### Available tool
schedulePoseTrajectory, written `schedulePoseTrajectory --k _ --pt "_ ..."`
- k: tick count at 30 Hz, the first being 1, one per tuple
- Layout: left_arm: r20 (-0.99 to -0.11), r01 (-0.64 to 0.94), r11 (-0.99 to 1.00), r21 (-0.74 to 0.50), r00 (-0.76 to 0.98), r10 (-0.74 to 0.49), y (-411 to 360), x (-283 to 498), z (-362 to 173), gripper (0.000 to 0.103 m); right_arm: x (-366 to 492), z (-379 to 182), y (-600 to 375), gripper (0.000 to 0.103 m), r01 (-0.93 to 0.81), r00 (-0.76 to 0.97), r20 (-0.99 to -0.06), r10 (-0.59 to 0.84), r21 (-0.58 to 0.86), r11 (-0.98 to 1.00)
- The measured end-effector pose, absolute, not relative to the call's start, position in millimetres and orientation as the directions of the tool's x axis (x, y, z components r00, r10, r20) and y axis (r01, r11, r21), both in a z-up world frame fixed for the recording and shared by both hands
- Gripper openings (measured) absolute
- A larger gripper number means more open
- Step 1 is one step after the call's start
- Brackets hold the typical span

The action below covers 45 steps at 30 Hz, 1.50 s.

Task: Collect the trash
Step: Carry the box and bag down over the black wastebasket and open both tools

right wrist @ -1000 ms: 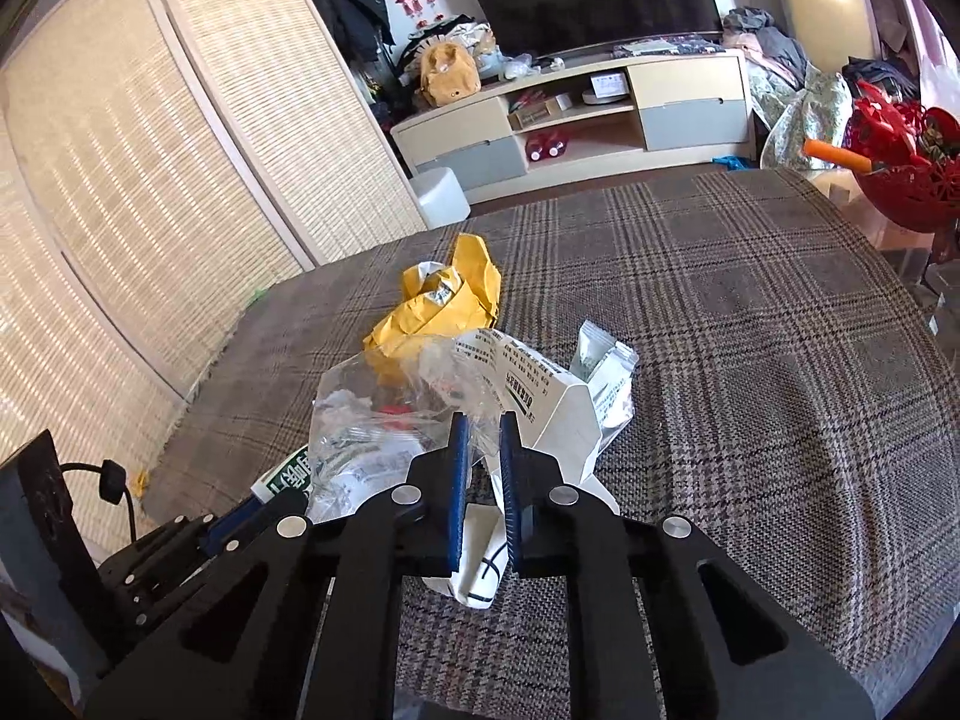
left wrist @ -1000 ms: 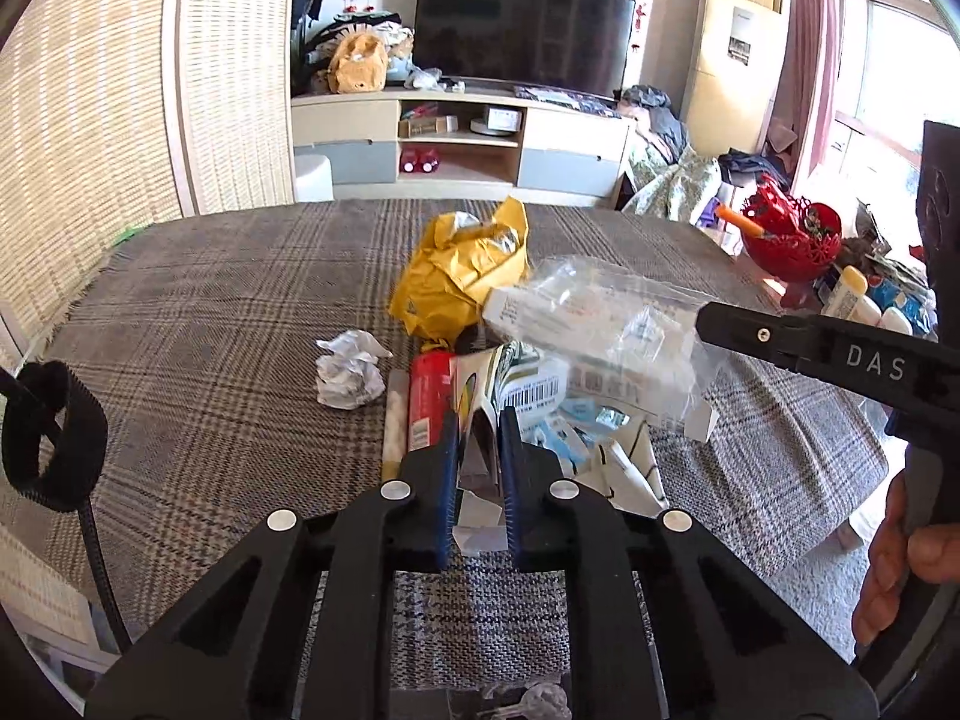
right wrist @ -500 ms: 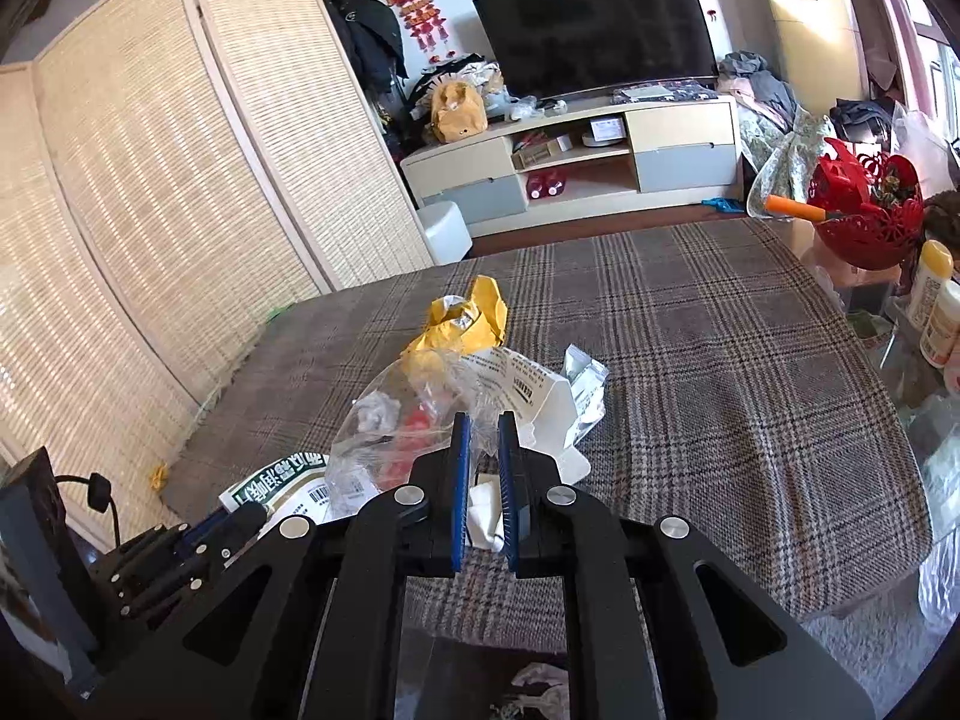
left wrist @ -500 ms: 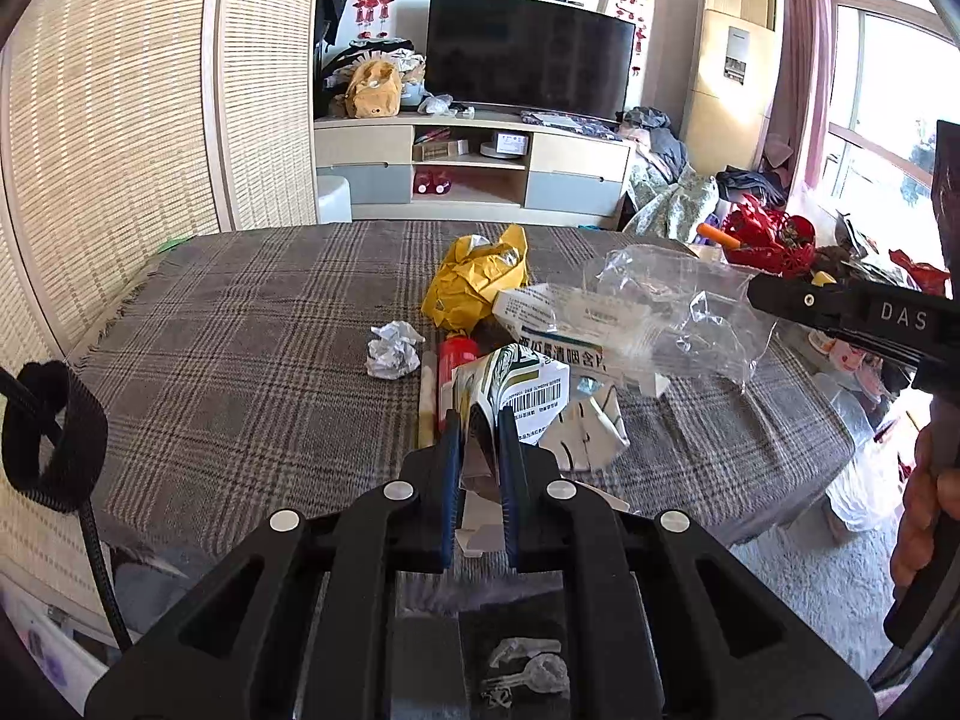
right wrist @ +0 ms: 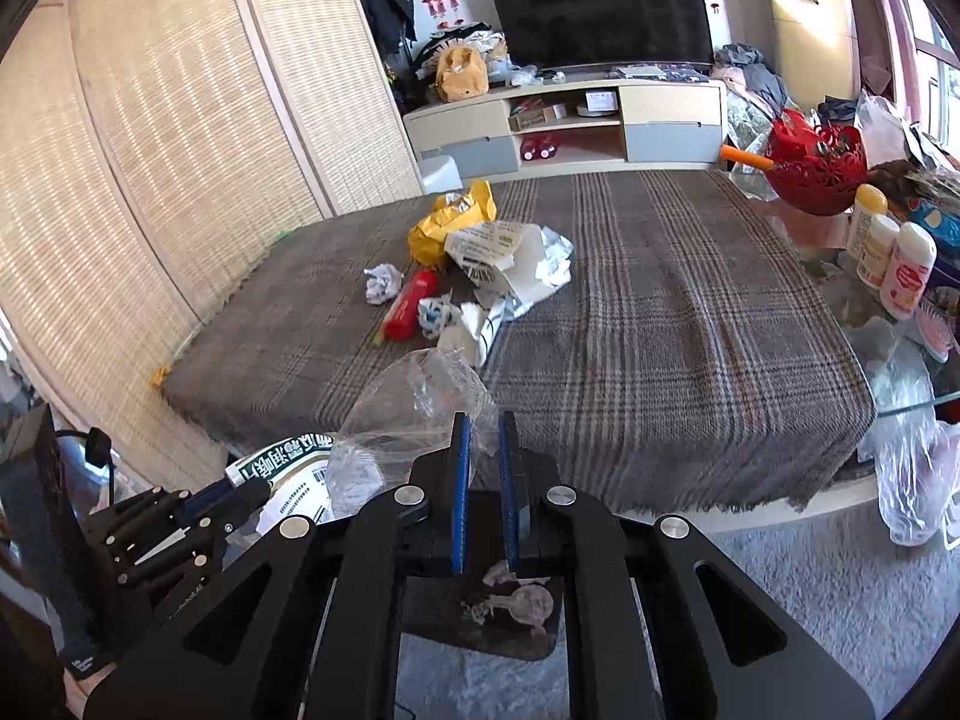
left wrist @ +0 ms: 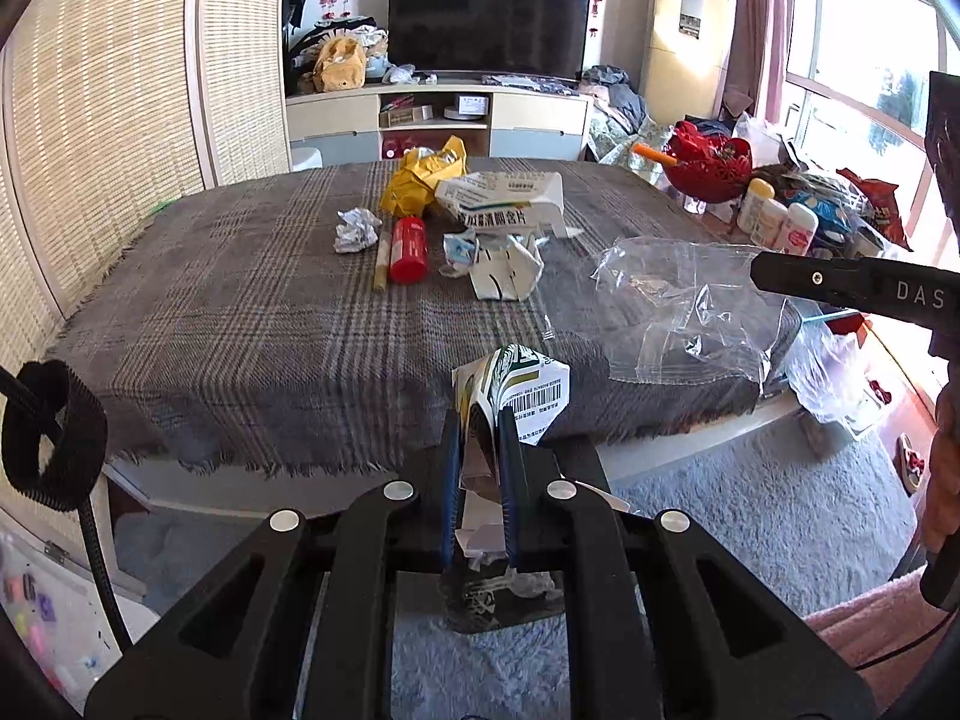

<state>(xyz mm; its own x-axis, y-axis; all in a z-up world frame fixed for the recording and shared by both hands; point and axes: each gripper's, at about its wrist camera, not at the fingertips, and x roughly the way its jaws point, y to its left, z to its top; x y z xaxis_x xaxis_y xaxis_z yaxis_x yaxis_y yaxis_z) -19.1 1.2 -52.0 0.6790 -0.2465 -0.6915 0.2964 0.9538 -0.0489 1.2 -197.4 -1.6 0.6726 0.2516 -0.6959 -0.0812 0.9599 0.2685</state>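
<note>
Both grippers pulled back off the grey plaid table [left wrist: 252, 312]; left gripper [left wrist: 480, 456] clenched a crumpled green-and-white barcode carton [left wrist: 516, 384], right gripper [right wrist: 480, 468] pinched a clear crinkly plastic bag [right wrist: 420, 402]. Best released right over the dark bin [right wrist: 480, 618].

1. The left gripper [left wrist: 480, 420] clamps a crumpled green-and-white carton [left wrist: 516, 384] — its lower part is hidden between the jaws.
2. The right gripper [right wrist: 482, 426] pinches a clear plastic bag [right wrist: 414, 414]; the pinched edge is barely visible.
3. The dark bin [right wrist: 486, 615] below is mostly covered by the gripper frame — its contents are too blurred to identify.
4. The carton's print is too small to read.
</note>
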Motion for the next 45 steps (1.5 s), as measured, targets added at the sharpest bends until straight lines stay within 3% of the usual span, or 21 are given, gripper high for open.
schedulePoseTrajectory --k 6,16,35,37,39,42,45 --pt "-0.748 0.302 0.952 -0.043 0.622 -0.231 -7 -25 -94 0.011 -6 -57 -199 0.011 -0.035 0.574 -0.782 0.243 0.273 0.961" --pt "-0.878 0.307 0.94 -0.148 0.396 -0.267 -17 0 -184 0.011 13 -147 -182 0.011 0.008 0.387 -0.9 0.199 0.219 0.976" --pt "-0.896 0.267 0.954 -0.138 0.376 -0.235 -14 23 -204 0.016 39 -173 -184 0.014 0.06 0.355 -0.885 0.3 0.342 0.938" --pt "-0.892 0.267 0.953 -0.142 0.383 -0.241 -12 23 -201 0.021 40 -172 -186 0.015 0.063 0.358 -0.883 0.304 0.348 0.935" --pt "-0.887 0.271 0.953 -0.139 0.394 -0.241 -12 21 -197 0.028 40 -171 -187 0.02 0.07 0.364 -0.881 0.303 0.351 0.934" --pt "-0.878 0.28 0.952 -0.121 0.417 -0.234 -12 17 -189 0.035 38 -167 -189 0.038 0.071 0.376 -0.875 0.305 0.356 0.932" --pt "-0.867 0.285 0.953 -0.1 0.445 -0.224 -12 12 -180 0.045 37 -161 -191 0.045 0.066 0.391 -0.869 0.303 0.355 0.932"
